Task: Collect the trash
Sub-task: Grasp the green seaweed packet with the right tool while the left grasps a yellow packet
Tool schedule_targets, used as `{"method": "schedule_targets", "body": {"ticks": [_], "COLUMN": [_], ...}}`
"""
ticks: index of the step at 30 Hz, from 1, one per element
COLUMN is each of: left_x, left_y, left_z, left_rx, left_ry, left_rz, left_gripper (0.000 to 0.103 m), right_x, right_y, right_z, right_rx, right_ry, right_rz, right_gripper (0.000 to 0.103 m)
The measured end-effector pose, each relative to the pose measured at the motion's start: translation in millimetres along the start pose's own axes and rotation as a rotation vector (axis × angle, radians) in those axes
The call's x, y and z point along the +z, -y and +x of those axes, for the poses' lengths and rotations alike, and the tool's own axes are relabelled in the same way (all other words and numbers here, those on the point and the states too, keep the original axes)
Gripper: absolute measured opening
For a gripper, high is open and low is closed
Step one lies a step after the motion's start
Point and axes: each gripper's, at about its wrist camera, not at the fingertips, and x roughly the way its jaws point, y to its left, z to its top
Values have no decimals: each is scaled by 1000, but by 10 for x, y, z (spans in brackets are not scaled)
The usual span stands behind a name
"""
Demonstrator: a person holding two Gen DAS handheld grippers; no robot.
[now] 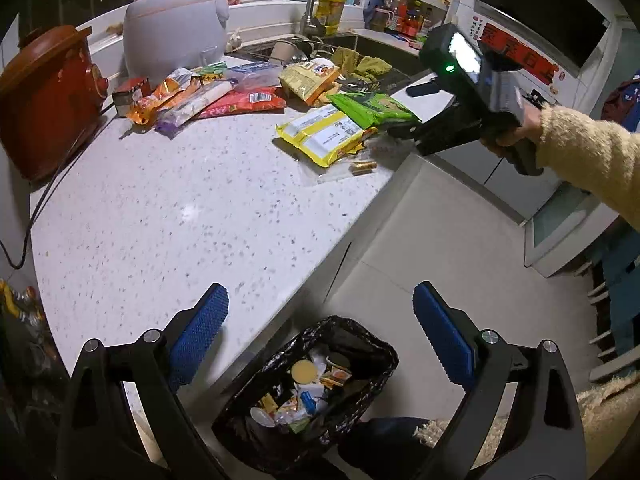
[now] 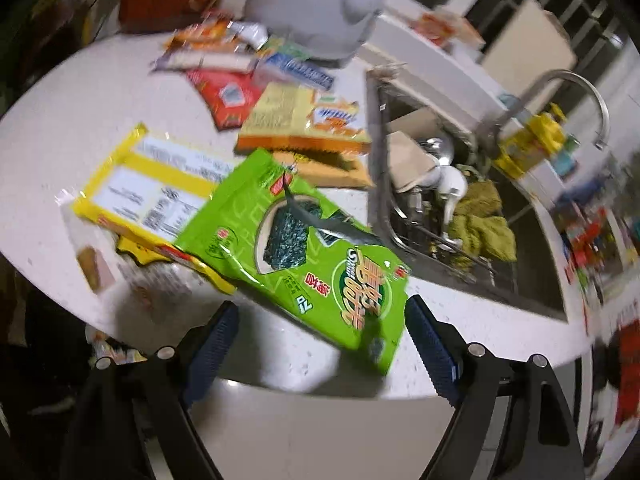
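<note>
Green seaweed packet (image 2: 304,256) shows an upside-down "12"; other print unreadable

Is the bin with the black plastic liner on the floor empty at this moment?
No, the black-lined trash bin already holds many wrappers and small packets, visible below between the open fingers of the left hand-held gripper.

A green seaweed snack packet (image 2: 304,248) lies flat on the counter, just ahead of the right gripper's fingers (image 2: 430,344), one corner between them, overlapping a yellow packet (image 2: 140,188).
</note>
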Motion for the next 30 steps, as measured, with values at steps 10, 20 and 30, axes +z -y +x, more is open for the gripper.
{"method": "schedule_targets", "body": {"ticks": [10, 20, 30], "left_x": [100, 878, 1765], "left_y": [38, 270, 152], "left_z": [58, 265, 1434], "left_rx": [32, 75, -57], "left_ry": [-4, 85, -117], "left_rz": [-49, 180, 294], "left_gripper": [91, 91, 91], "right_x": [162, -92, -572], "right_y": [414, 563, 664], "right_z": [178, -749, -1380], "right_rx": [295, 423, 503], "right_ry": [10, 271, 478], "right_rz": [145, 458, 765], "right_gripper": [25, 10, 10]}}
